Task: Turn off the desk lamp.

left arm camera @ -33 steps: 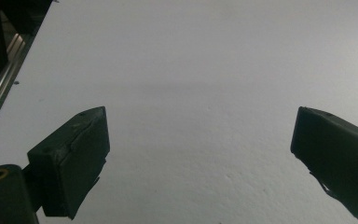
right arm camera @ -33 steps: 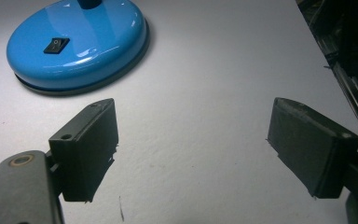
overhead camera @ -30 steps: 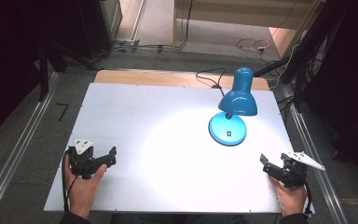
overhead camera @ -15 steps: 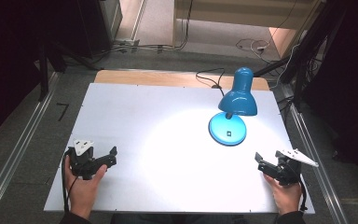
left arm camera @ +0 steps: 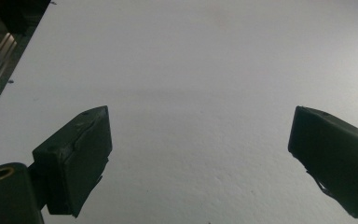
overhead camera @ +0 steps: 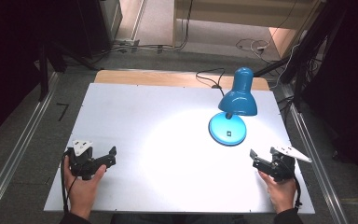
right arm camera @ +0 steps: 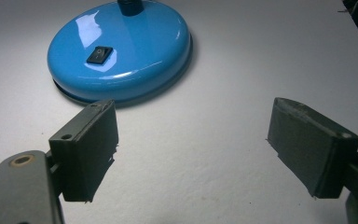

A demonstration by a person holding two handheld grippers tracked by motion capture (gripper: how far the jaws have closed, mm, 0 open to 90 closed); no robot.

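While my right gripper (overhead camera: pixel 257 158) sits near the table's front right corner with its jaws spread wide and nothing between them, the blue lamp (overhead camera: pixel 233 107) stands just ahead of it and a little inboard, lit, its round base (right arm camera: pixel 120 49) flat on the white table (overhead camera: pixel 168 116). I judge the step to be the reach for that base, probably its black rocker switch (right arm camera: pixel 99 54) on top. To do it well I would come in low and straight, lead with one jaw tip over the switch, and stay under the shade. My left gripper (overhead camera: pixel 103 159) rests on the front left, jaws also apart and empty, well away. Room is generous toward the middle; the right edge lies close beside my hand, and the lamp's cord (overhead camera: pixel 209 77) trails off the back.
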